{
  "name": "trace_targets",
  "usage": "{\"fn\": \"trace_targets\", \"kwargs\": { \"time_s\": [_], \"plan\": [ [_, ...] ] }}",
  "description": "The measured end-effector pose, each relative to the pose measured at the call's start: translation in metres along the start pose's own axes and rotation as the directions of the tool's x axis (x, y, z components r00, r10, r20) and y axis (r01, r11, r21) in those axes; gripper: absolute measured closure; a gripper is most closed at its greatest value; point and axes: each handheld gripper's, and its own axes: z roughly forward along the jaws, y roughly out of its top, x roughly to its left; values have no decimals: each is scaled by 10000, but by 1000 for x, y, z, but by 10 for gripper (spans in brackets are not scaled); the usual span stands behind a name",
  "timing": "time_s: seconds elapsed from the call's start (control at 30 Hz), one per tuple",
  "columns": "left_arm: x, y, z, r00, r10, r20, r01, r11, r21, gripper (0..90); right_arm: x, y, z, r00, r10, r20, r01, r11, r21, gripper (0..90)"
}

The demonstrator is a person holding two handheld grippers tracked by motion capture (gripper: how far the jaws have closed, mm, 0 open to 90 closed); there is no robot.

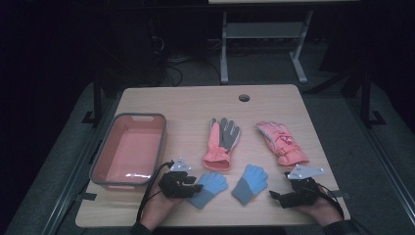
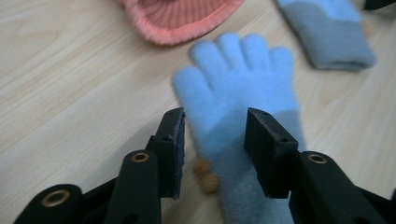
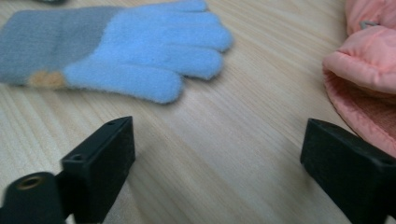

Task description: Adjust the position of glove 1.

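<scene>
The left gripper (image 1: 195, 186) sits at the lower centre-left of the high view, its fingers (image 2: 173, 140) parted to a medium gap on either side of the left blue glove (image 2: 243, 112), at the line where its blue hand meets its grey cuff; whether the pads touch the fabric cannot be told. That glove lies flat on the surface (image 1: 191, 105), fingertips toward the far edge. Just beside it, toward the lower centre, lies the second blue glove (image 1: 250, 183), a strip of bare wood between the two. The right gripper (image 1: 276, 196) rests at the lower right, fingers (image 3: 100, 163) spread wide over bare wood, holding nothing, apart from the second blue glove. Above the blue pair, mid-frame, lies a pink and grey glove (image 1: 221, 142), its ribbed cuff close to the left blue glove's fingertips. A padded pink glove (image 1: 282, 142) lies at right, its cuff close to the right gripper. A pink bin (image 1: 103, 164) stands at left, near the left gripper and reaching the surface's left edge. Open wood remains along the far edge around a round cable hole (image 1: 243, 97).
</scene>
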Motion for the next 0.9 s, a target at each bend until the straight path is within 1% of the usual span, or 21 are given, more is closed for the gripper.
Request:
{"fn": "trace_targets", "kwargs": {
  "time_s": [0.03,0.1,0.13,0.17,0.2,0.27,0.3,0.33,0.37,0.4,0.43,0.5,0.53,0.6,0.63,0.7,0.77,0.8,0.83,0.87,0.9],
  "plan": [
    [0,0,0,10000,0,0,0,10000,0,570,1,1,-1,9999,96,54,-96,9999,60,160],
    [1,-1,2,10000,-33,-89,34,9999,168,569,2,3,-4,9998,196,-13,-196,9998,-12,235],
    [1,-1,2,10000,-33,-89,34,9999,168,570,2,5,-5,9999,123,-21,-124,9998,-128,291],
    [1,-2,2,10000,-17,-97,18,9999,122,572,3,7,-9,9998,139,-138,-143,9995,-291,357],
    [0,-1,3,9999,11,-101,-9,9999,147,580,4,10,-11,9995,148,-278,-162,9985,-526,397],
    [0,-1,3,9999,70,-136,-68,9998,176,599,5,15,-14,9990,-36,-446,0,9969,-792,513],
    [-1,-1,3,9998,146,-145,-142,9997,219,599,5,15,-14,9990,-36,-446,0,9969,-792,513],
    [-2,-1,3,9999,123,-110,-121,9997,196,667,9,21,-15,9977,-145,-663,79,9951,-983,639],
    [-3,-1,3,9997,218,-88,-215,9994,287,699,11,24,-14,9968,-139,-787,62,9953,-970,687],
    [-4,0,4,9997,224,-60,-222,9994,262,699,11,24,-14,9968,-139,-787,62,9953,-970,687],
    [-6,1,5,9994,336,-94,-333,9988,355,756,14,29,-11,9942,-329,-1020,240,9959,-873,753],
    [-7,1,6,9994,336,-36,-334,9988,352,808,17,31,-8,9932,-383,-1101,298,9965,-783,774],
    [-6,2,7,9994,337,97,-340,9987,366,839,21,35,-2,9895,-595,-1315,510,9964,-674,812],
    [-6,3,7,9994,306,182,-314,9985,447,864,24,39,3,9867,-748,-1441,672,9961,-568,832],
    [-6,3,7,9994,306,182,-314,9985,447,871,24,39,3,9867,-748,-1441,672,9961,-568,832],
    [-2,3,6,9991,30,420,-42,9996,271,881,29,44,9,9829,-782,-1664,722,9965,-420,852],
    [0,3,3,9987,-22,506,11,9998,223,882,30,48,14,9799,-817,-1817,778,9966,-284,865],
    [1,4,2,9981,-163,599,154,9998,149,883,30,48,16,9788,-862,-1857,830,9962,-247,871],
    [1,4,2,9981,-163,599,154,9998,149,883,30,48,16,9788,-862,-1857,830,9962,-247,871],
    [2,5,-1,9977,-162,653,159,9999,58,883,31,49,22,9767,-915,-1941,951,9954,91,886],
    [2,5,-2,9972,-266,702,272,9996,-69,884,31,48,24,9762,-924,-1964,986,9949,219,888]
  ]
}}
